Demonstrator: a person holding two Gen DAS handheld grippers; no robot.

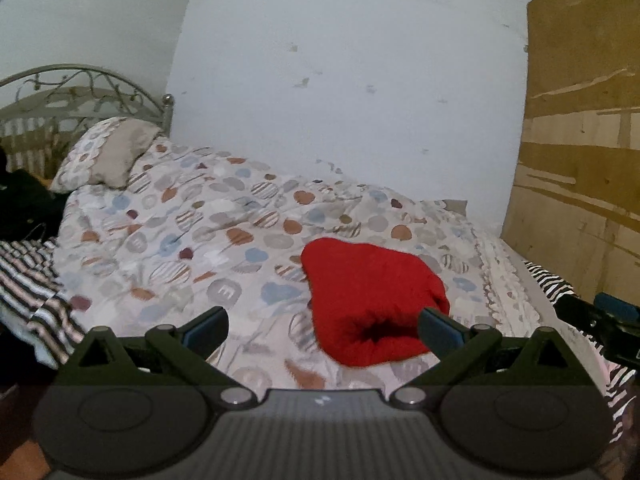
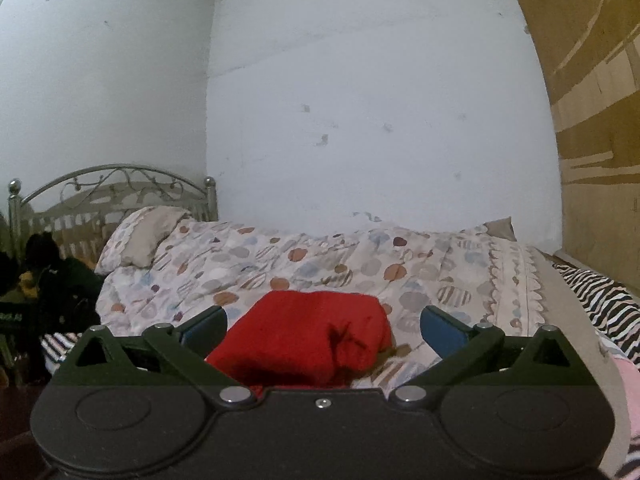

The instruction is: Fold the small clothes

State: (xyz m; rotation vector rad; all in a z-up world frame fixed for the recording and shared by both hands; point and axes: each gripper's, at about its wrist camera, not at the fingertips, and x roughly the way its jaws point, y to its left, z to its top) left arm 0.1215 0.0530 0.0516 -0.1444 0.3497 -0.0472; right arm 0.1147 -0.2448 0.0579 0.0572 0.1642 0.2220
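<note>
A red garment (image 1: 372, 300) lies folded in a compact bundle on the patterned bedspread (image 1: 192, 232), near the bed's front right part. My left gripper (image 1: 322, 326) stands open, pulled back from the bundle, with nothing between its fingers. In the right wrist view the same red garment (image 2: 304, 336) lies just ahead of my right gripper (image 2: 322, 326), which is open and holds nothing. The right gripper's tip (image 1: 608, 320) shows at the right edge of the left wrist view.
A pillow (image 1: 108, 156) and a metal headboard (image 1: 80, 92) are at the far left. Striped cloth (image 1: 36, 292) lies at the left front, zebra-print fabric (image 2: 596, 300) at the right. A wooden board (image 1: 580, 140) stands on the right, and dark items (image 2: 52, 276) sit beside the bed.
</note>
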